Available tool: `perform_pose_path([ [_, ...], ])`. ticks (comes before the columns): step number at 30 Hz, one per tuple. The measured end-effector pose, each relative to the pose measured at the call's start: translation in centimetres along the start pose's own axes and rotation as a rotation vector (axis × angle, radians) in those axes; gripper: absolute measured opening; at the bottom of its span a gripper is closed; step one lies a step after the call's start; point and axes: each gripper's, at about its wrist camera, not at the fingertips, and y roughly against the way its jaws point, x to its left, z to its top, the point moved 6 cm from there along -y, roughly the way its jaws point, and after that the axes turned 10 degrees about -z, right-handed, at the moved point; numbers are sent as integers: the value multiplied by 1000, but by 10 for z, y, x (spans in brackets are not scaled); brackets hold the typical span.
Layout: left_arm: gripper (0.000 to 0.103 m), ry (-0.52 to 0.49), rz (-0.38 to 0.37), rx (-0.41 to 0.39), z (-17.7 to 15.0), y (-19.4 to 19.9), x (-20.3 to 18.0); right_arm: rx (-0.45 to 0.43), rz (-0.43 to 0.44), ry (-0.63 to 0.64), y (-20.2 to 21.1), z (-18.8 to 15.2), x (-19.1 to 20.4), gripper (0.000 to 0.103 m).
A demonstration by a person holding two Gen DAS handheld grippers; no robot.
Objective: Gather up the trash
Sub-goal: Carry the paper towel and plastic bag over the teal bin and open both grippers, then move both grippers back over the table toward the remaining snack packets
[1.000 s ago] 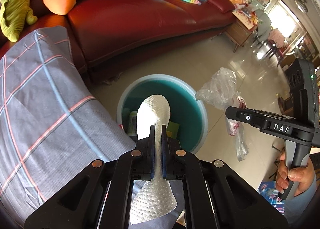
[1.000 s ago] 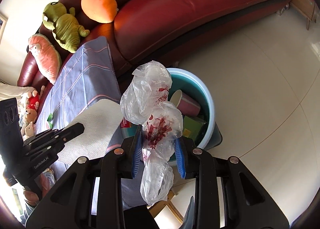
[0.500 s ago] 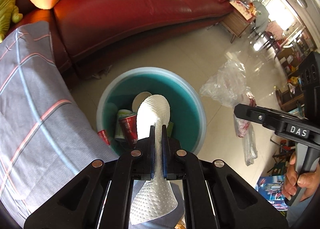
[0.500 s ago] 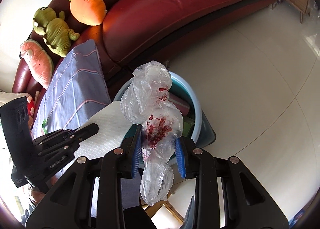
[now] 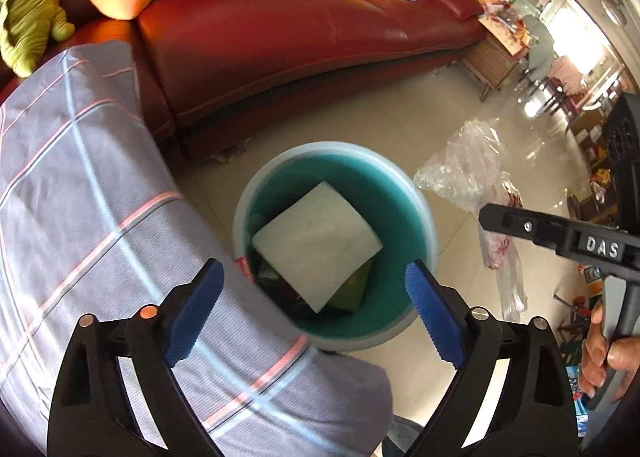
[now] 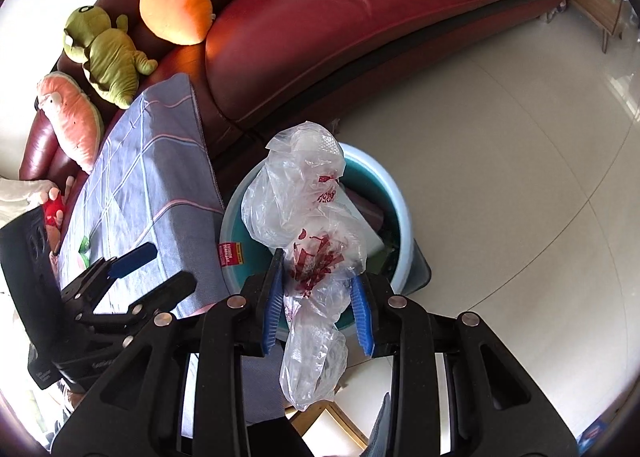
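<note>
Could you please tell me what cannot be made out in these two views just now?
- Trash under the paper towel in the bin: left wrist view, the towel covers most of it.
- Bin's inside: right wrist view, the plastic bag in the right tongs hides it.
- Label by the bin: too small to read.
- Person: only fingers show, cut off by the edge.

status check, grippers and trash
Left hand-held gripper opening, nothing between. Paper towel in teal bin. Right hand-held gripper shut on plastic bag. Nothing blocking.
</note>
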Motion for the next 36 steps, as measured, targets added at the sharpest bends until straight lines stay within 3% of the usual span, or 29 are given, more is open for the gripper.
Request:
perform_pose_path([
  [7, 94, 31, 9, 0, -14, 16, 17, 15, 5, 26, -9, 2, 21, 35],
  [9, 94, 37, 11, -1, -17, 21, 21, 21, 13, 8, -11, 2, 25, 71],
  [13, 94, 44, 11, -6, -23, 29, 27, 30, 4, 3, -12, 0, 30, 73],
  [18, 94, 49, 9, -17, -28, 38, 30, 43, -25, 2, -10, -8, 31, 84],
  [36, 97, 51, 29, -93, -64, 97, 37, 35, -57, 77, 13, -46, 75, 84],
])
